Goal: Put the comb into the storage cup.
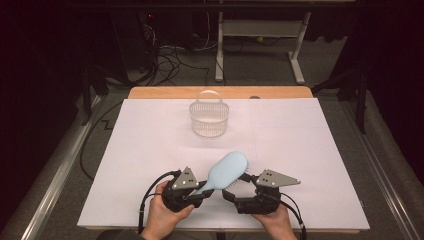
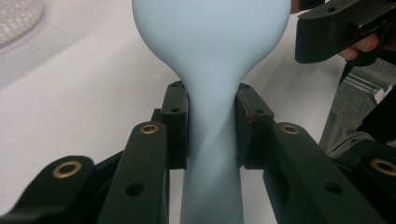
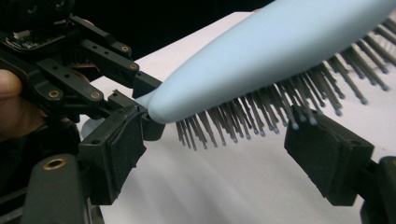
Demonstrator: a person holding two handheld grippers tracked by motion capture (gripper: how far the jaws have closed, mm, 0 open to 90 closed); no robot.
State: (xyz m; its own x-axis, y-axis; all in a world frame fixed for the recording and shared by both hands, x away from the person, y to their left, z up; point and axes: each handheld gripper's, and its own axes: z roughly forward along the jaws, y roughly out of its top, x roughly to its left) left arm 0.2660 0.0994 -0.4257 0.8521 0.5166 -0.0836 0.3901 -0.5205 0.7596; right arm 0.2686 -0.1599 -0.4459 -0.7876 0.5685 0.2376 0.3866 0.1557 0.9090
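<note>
Hairbrush (image 1: 227,171), pale blue, grey bristles downward

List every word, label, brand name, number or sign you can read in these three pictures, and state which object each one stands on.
None: no readable text in any view.
The light blue hairbrush is plain, with no brand mark on its back or handle.
The white basket carries no label.
The left tongs and right tongs show screws and brass rivets, no lettering.
The white table cover is unprinted.

Blue hairbrush (image 1: 227,171) between two grippers; basket (image 1: 209,117) beyond
</note>
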